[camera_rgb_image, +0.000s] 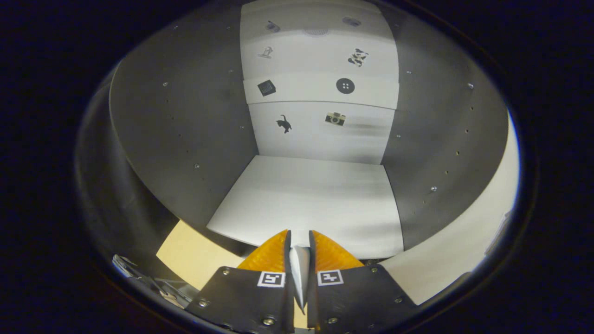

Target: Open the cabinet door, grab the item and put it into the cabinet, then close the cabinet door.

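The cabinet stands open straight ahead, its white floor shelf (306,199) reaching out beyond my fingers. Grey side walls (185,125) flank it, and the white back wall (320,130) carries small black stickers. My gripper (300,241) hovers at the front lip of the shelf, its fingers almost together. Between them a thin white item (300,269) is pinched, a slim pale sliver running down the gap. What the item is I cannot make out. The cabinet door is out of sight.
A higher white shelf (320,90) crosses the back of the cabinet, with more stickers above it. A tan tabletop (195,255) lies below the cabinet's left front corner. A pale surface (464,250) curves along the right outside wall.
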Demonstrator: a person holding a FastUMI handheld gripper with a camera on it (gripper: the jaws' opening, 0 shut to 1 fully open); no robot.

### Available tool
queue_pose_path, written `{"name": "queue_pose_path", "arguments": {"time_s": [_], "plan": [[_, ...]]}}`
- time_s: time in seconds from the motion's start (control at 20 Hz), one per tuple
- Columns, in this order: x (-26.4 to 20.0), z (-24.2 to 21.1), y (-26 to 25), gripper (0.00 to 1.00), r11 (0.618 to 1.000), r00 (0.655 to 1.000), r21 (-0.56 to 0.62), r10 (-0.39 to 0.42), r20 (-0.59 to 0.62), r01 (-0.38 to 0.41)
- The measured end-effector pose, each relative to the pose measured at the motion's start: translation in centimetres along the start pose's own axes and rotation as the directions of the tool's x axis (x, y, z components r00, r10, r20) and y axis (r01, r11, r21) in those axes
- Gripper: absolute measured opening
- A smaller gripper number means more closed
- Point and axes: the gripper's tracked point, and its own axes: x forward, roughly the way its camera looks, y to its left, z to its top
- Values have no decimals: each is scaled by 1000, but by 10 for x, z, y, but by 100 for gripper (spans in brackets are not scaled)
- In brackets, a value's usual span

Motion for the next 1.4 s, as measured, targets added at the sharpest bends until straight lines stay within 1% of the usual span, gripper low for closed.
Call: {"name": "queue_pose_path", "arguments": {"time_s": [0.1, 0.25, 0.4, 0.55, 0.95, 1.15, 1.4], "plan": [[4, 1, -3, 11, 1000, 1000, -3, -7, -14, 7], [11, -2, -1, 11, 1000, 998, -7, 3, -58, -3], [17, -5, -1, 11, 999, 994, -46, -5, -110, 0], [23, -6, 3, 11, 999, 990, -41, 13, -143, -19], [38, -16, 10, 11, 995, 972, -94, 10, -234, -33], [41, -14, 10, 11, 995, 965, -93, 12, -263, -38], [46, -11, 11, 11, 997, 952, -53, 33, -304, -51]]}}
